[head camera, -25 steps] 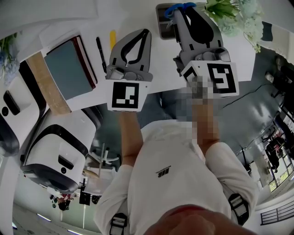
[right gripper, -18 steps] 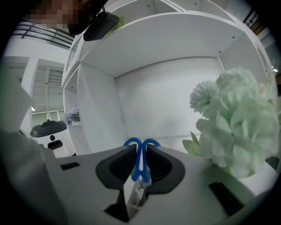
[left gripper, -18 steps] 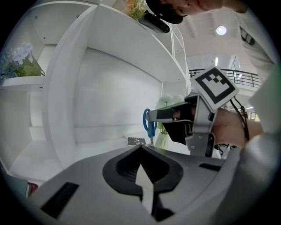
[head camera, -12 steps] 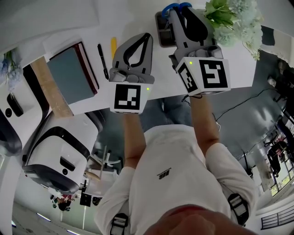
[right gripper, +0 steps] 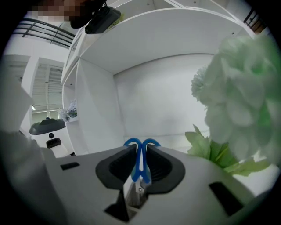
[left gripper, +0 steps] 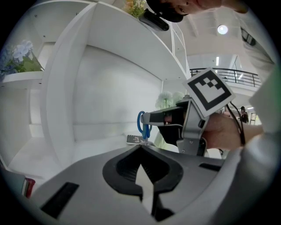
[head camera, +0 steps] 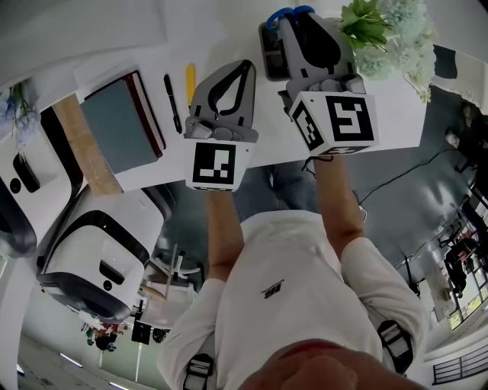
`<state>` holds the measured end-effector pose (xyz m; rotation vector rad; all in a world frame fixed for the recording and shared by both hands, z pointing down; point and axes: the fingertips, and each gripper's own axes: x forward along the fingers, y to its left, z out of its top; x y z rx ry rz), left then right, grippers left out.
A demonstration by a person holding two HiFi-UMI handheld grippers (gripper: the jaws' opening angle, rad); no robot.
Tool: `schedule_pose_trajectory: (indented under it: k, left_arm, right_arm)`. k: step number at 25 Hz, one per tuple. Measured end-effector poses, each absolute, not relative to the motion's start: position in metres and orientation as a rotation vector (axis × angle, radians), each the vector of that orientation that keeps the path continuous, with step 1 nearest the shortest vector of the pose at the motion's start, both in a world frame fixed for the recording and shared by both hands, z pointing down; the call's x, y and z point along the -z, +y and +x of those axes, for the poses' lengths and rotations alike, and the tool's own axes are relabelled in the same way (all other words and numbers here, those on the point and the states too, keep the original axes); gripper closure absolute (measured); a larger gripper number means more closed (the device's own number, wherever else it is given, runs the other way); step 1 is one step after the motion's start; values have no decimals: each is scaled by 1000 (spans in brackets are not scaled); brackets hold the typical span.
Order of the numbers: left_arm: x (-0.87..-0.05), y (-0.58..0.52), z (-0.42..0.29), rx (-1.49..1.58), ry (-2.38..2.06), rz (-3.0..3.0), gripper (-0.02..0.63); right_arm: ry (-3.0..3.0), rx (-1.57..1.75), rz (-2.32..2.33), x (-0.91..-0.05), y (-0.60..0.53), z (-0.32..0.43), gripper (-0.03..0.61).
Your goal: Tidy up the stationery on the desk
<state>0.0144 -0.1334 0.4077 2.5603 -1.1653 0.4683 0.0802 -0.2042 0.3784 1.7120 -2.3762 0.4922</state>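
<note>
1. On the white desk (head camera: 213,30), near its back, the right gripper (head camera: 299,27) is pinching scissors (head camera: 290,13). Its jaws are pressing on the blue handles, and the loops are poking out past the tips.
2. The right gripper view is showing the same grip: the right gripper (right gripper: 140,147) is clamping the scissors (right gripper: 140,162) between its pads, with the metal part pointing back toward the camera.
3. A dark tray (head camera: 269,61) is sitting just beside that gripper on its left, and the flowers (head camera: 385,34) are crowding its right side. It is a tight slot with little side room.
4. Those flowers (right gripper: 246,96) are filling the right of the right gripper view, and a white back wall (right gripper: 167,96) is closing off the space ahead.
5. The left gripper (head camera: 245,65) is staying empty, its jaws pressed together. In its own view the left gripper (left gripper: 141,147) is showing its tips meeting with nothing between them.
6. A bare strip of desk is lying around the left gripper, between the tray and a yellow marker (head camera: 190,76).
7. A black pen (head camera: 171,103) is lying just left of the marker, apart from it.
8. A dark notebook (head camera: 122,126) is sitting left of the pen, reaching close to the front edge of the desk.
</note>
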Motion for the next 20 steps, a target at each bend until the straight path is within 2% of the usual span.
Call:
schedule_pose_trajectory:
  k: [8, 11, 20]
  left_arm:
    - [-410, -130, 12, -469, -1168, 2553, 614]
    - [-412, -128, 9, -471, -1170, 2549, 614]
    - [-408, -121, -10, -449, -1203, 2534, 614]
  right_arm:
    - [-2307, -528, 1626, -408, -196, 75, 510]
    - [-2300, -537, 1592, -415, -191, 71, 449]
    - [-2308, -535, 1573, -409, -171, 58, 463]
